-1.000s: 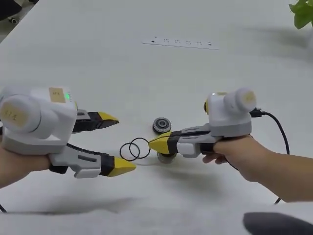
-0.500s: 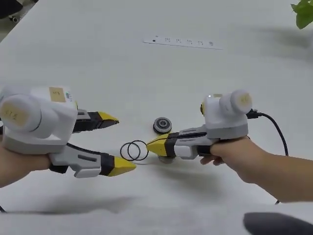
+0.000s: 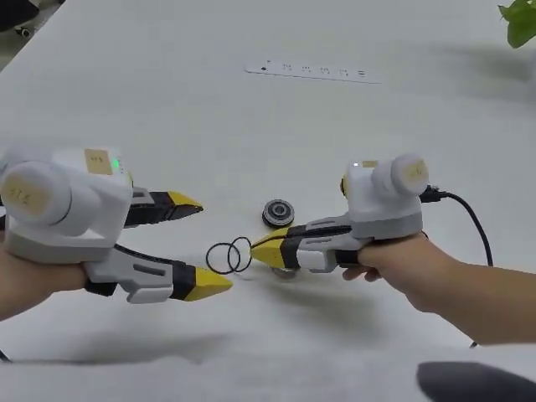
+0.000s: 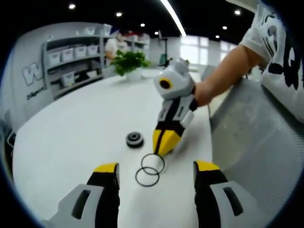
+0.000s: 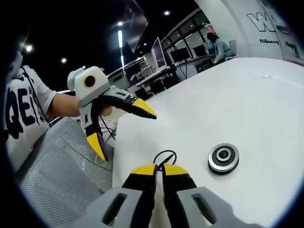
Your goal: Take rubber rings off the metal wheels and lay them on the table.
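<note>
Two black rubber rings (image 3: 222,257) lie overlapping on the white table (image 3: 251,126), between the grippers. My right gripper (image 3: 256,248) is shut, and its yellow tips pinch the edge of the nearer ring (image 5: 164,156). A bare metal wheel (image 3: 277,213) lies flat just beyond it and shows again as the metal wheel (image 5: 223,158) in the right gripper view. A second wheel (image 3: 285,272) is mostly hidden under the right jaws. My left gripper (image 3: 199,244) hovers open, left of the rings (image 4: 147,176), holding nothing.
A white power strip (image 3: 314,71) lies at the far side of the table. Green plant leaves (image 3: 519,21) reach in at the top right corner. The right gripper's black cable (image 3: 479,224) trails off behind the hand. A grey mesh surface (image 4: 256,142) borders the table edge.
My right gripper has crept a little to the left and lower, nudging the ring at its tips so it looks narrower. The left gripper has stayed still and open.
</note>
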Demonstrator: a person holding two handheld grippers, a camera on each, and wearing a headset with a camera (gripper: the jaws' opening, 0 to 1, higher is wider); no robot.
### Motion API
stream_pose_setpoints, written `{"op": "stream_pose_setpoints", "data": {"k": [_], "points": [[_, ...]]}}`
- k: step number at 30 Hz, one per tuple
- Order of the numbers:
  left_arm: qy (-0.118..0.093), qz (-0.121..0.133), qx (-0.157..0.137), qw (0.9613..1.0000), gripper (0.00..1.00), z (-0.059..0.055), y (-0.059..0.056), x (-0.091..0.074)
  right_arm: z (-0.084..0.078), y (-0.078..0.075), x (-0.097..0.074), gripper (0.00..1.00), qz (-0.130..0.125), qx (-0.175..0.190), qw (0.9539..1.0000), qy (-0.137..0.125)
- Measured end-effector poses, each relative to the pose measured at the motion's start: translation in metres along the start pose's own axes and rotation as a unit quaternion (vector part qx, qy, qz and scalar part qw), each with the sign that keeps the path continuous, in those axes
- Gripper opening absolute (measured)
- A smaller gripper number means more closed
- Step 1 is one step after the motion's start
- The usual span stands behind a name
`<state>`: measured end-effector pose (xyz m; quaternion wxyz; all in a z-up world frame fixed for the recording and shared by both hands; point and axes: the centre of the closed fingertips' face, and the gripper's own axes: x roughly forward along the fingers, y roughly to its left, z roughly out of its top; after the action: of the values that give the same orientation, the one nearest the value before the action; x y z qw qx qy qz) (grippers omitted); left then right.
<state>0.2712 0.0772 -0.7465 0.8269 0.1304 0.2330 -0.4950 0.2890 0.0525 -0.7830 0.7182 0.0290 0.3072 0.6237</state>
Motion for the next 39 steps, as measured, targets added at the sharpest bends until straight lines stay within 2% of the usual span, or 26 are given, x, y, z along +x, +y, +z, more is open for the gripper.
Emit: {"op": "stream_pose_setpoints", "data": {"k": [19, 30, 39], "points": [[0.003, -0.005, 0.002, 1.0, 0.64, 0.001, -0.001, 0.003, 0.003, 0.003, -0.007, 0.06, -0.011, -0.004, 0.9999, -0.005], [0.004, -0.003, 0.004, 1.0, 0.64, 0.003, 0.001, 0.003, 0.014, 0.0, -0.015, 0.09, -0.021, -0.005, 0.9995, -0.021], [0.003, 0.002, 0.006, 1.0, 0.64, 0.006, 0.007, 0.001, 0.019, -0.009, -0.023, 0.1, -0.031, -0.006, 0.9989, -0.034]]}}
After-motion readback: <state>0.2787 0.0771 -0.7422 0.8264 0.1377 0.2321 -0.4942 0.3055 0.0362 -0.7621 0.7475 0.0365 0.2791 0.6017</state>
